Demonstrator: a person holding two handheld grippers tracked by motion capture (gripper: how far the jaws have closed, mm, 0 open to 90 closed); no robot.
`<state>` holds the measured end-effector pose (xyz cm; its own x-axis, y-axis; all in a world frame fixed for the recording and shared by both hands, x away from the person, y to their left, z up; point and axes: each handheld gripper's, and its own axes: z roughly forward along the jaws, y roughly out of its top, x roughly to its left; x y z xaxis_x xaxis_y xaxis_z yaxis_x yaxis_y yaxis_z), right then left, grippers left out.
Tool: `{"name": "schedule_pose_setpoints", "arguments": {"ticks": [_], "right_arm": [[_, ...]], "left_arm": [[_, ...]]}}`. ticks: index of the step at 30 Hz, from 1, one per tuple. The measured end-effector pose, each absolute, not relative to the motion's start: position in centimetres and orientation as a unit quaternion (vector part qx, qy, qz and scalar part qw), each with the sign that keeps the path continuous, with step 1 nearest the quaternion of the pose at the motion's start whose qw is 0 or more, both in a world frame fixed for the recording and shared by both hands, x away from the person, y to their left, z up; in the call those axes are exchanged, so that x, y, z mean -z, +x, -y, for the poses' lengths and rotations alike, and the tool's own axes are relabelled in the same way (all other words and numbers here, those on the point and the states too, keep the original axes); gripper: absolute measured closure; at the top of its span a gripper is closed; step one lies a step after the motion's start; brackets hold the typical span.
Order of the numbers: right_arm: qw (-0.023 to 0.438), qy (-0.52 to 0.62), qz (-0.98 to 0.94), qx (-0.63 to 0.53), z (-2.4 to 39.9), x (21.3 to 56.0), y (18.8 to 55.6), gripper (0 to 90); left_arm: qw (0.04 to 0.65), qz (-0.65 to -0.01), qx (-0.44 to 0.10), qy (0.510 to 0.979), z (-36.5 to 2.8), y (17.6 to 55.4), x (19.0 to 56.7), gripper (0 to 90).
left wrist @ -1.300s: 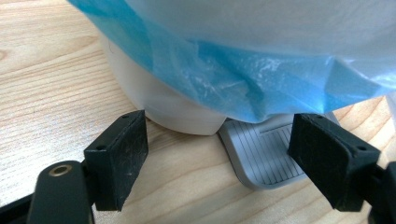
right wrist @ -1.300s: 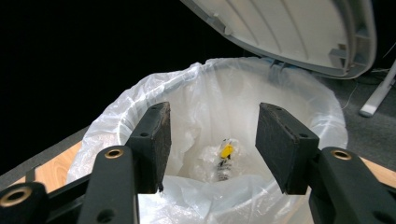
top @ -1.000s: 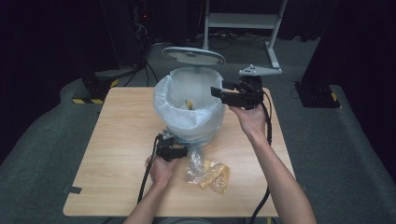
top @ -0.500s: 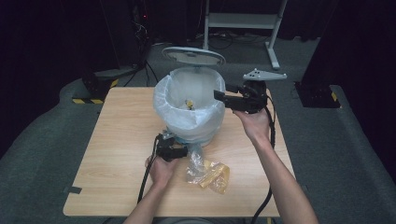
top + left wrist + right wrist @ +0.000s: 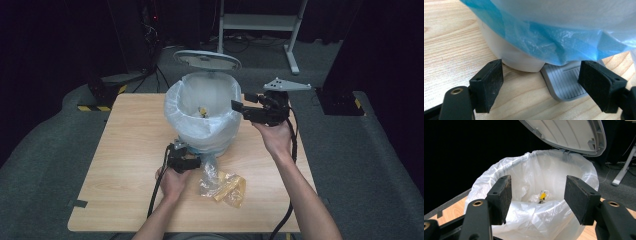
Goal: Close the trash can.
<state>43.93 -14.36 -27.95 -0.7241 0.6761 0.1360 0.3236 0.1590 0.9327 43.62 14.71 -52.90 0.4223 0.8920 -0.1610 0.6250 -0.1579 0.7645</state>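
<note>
Wrapper [image 5: 542, 195] lies in bin beyond empty right hand-held gripper [image 5: 537, 200].

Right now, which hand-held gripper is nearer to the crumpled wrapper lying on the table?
Left. The left hand-held gripper sits at the bin's base, just beside the crumpled wrapper. The right hand-held gripper hangs up at the bin's rim, farther away.

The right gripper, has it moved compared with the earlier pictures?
Yes. The right gripper has drawn back rightward from over the bin to its right rim, jaws empty and just opening.
</note>
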Motion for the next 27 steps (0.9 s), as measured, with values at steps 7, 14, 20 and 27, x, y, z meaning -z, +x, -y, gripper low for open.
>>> {"name": "schedule_pose_setpoints", "arguments": {"ticks": [7, 14, 20, 27], "right_arm": [[0.164, 0.329, -0.753, -0.546, 14.6, 28.3, 43.3, 36.2], [0.165, 0.328, -0.756, -0.542, 15.2, 28.7, 42.7, 35.0], [0.160, 0.329, -0.756, -0.543, 15.5, 29.5, 42.3, 35.0], [0.160, 0.329, -0.752, -0.548, 16.0, 30.3, 41.5, 34.9]], "left_arm": [[0.401, -0.512, -0.166, 0.741, -14.7, 43.6, 52.9, 20.3], [0.399, -0.511, -0.168, 0.743, -14.7, 43.6, 52.9, 20.4], [0.399, -0.512, -0.167, 0.742, -14.7, 43.6, 52.9, 20.5], [0.399, -0.512, -0.167, 0.742, -14.7, 43.6, 52.9, 20.5]]}}
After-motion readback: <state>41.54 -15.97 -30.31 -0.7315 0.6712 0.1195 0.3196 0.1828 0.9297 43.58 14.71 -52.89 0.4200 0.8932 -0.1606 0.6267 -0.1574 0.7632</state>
